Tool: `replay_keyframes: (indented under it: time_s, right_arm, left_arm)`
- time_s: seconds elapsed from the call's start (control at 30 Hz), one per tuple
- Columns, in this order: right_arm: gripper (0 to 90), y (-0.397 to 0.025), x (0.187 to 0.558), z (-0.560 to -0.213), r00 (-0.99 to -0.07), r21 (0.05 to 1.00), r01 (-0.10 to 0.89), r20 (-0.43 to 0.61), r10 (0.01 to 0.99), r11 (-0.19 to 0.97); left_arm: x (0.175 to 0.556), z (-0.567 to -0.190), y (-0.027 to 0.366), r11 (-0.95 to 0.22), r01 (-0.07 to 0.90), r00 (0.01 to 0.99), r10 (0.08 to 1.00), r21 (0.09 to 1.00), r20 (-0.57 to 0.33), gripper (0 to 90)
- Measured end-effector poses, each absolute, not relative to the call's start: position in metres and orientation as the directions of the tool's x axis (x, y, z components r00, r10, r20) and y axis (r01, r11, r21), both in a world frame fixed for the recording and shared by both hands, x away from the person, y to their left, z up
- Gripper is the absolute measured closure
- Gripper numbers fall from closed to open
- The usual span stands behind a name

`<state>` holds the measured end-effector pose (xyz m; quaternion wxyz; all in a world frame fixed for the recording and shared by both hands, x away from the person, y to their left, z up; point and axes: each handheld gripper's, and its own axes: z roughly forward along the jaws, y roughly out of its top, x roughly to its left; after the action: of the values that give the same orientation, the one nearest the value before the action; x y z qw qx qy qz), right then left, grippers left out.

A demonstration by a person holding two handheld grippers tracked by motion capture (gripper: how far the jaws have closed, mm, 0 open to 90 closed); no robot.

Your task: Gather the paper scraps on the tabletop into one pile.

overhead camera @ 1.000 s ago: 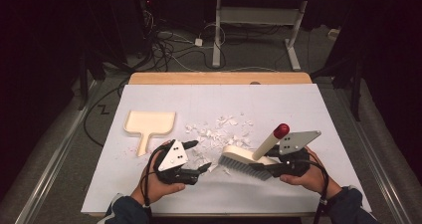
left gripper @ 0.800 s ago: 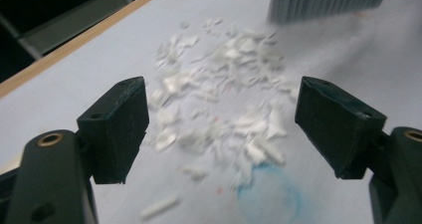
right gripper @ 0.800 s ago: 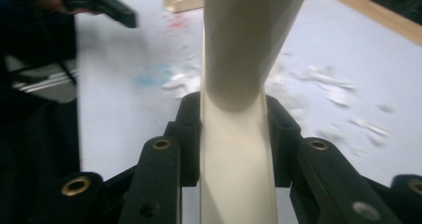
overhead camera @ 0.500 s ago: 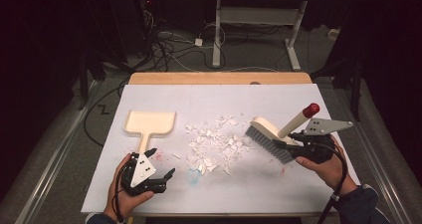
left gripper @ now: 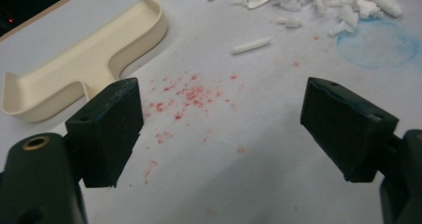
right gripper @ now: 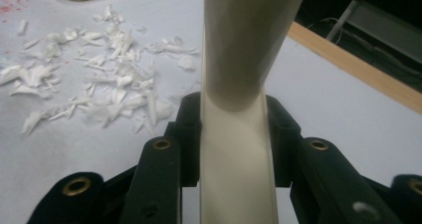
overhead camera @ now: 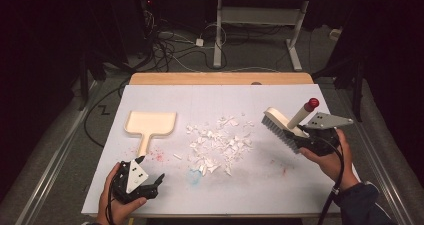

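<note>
we are gripping the brush by its cream handle with our right gripper, jaws clamped on it, holding it right of the pile of white scraps on the white table. our left gripper, jaws standing apart with nothing between them, is hovering just below the cream dustpan, whose handle is pointing toward it.

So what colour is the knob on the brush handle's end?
Red, on the cream brush; knob clearest in the high view.
</note>
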<state>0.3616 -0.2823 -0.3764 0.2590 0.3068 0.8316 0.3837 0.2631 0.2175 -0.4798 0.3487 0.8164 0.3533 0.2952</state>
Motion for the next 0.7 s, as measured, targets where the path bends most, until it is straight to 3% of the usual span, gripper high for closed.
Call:
replay_keyframes:
  time_s: [0.23,0.53,0.7]
  right_arm:
    - [67.9,-0.266,0.396,-0.385,-0.619,0.765,0.314,-0.285,0.732,0.563]
    - [68.0,-0.226,0.445,-0.408,-0.573,0.648,0.318,-0.45,0.685,0.692]
    - [68.0,-0.205,0.463,-0.426,-0.577,0.615,0.335,-0.465,0.671,0.714]
  left_arm:
    - [0.263,-0.479,0.218,-0.488,0.368,0.587,0.782,0.791,0.209,16.4]
    - [0.264,-0.476,0.215,-0.493,0.341,0.596,0.772,0.8,0.222,16.4]
    - [0.263,-0.477,0.215,-0.495,0.345,0.601,0.769,0.798,0.217,16.4]
